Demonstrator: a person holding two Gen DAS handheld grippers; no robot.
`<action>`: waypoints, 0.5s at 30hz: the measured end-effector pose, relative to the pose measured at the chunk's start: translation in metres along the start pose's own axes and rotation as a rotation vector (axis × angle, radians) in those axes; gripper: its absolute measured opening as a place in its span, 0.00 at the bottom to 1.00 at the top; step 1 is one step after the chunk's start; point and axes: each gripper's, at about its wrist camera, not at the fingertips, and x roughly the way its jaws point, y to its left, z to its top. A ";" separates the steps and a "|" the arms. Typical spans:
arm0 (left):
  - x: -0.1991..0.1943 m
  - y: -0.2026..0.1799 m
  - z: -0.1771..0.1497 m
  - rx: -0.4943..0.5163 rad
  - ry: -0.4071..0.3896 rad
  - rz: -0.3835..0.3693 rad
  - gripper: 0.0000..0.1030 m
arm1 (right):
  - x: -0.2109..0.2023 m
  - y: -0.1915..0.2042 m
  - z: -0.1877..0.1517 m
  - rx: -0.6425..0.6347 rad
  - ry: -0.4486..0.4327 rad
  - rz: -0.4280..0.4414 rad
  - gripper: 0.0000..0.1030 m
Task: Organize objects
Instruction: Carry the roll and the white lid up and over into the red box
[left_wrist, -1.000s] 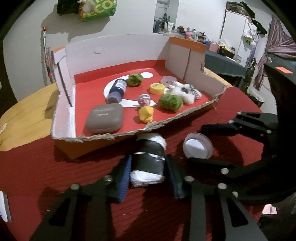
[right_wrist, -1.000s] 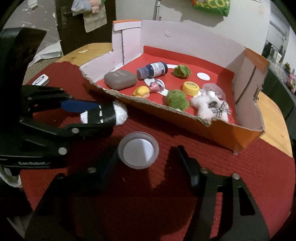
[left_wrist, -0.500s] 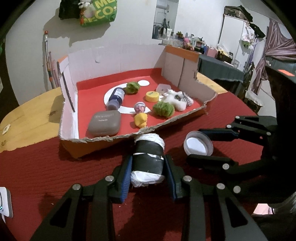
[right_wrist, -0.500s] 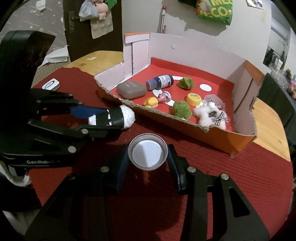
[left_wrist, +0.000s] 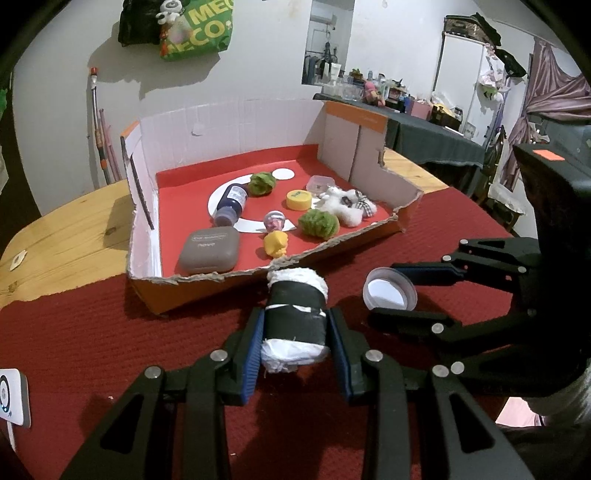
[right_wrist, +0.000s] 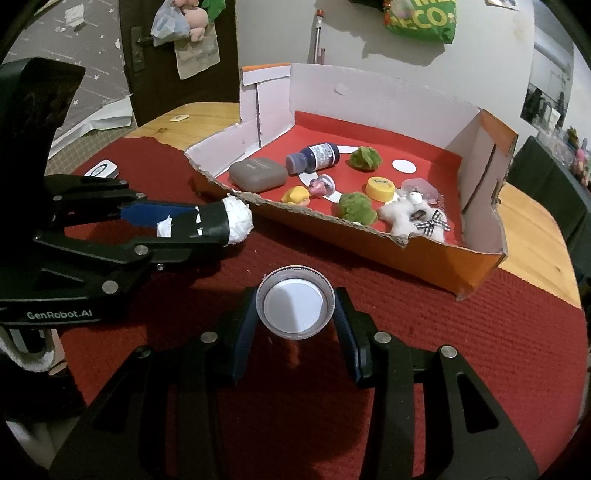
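Observation:
My left gripper (left_wrist: 297, 332) is shut on a black-and-white wrapped roll (left_wrist: 295, 317) and holds it above the red cloth, just in front of the cardboard box (left_wrist: 207, 286). The roll also shows in the right wrist view (right_wrist: 218, 221). My right gripper (right_wrist: 295, 314) is shut on a round clear lid with a white centre (right_wrist: 295, 308), raised off the cloth; the lid shows in the left wrist view (left_wrist: 389, 293). The box (right_wrist: 424, 254) holds a grey case (left_wrist: 208, 249), a dark bottle (left_wrist: 231, 203), two green pompoms, a yellow cap (left_wrist: 298, 198), a yellow figure and a white plush.
The red cloth (left_wrist: 74, 350) covers a wooden table (left_wrist: 66, 232). A small white device (left_wrist: 13, 397) lies at the left edge, also in the right wrist view (right_wrist: 101, 169). The box's torn front wall is low; its back and side walls are tall.
My right gripper closed on the round lid and lifted it. My left gripper raised the roll. Both views pulled back and up from the box.

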 end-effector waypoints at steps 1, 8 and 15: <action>-0.001 -0.001 0.000 0.000 0.000 -0.002 0.34 | -0.001 0.000 0.000 -0.001 -0.001 0.000 0.38; -0.005 -0.005 0.000 0.005 -0.006 -0.007 0.34 | -0.001 -0.001 0.001 -0.001 0.000 0.004 0.38; -0.004 -0.005 0.000 0.001 0.002 -0.008 0.34 | 0.001 -0.002 0.000 0.003 0.003 0.002 0.38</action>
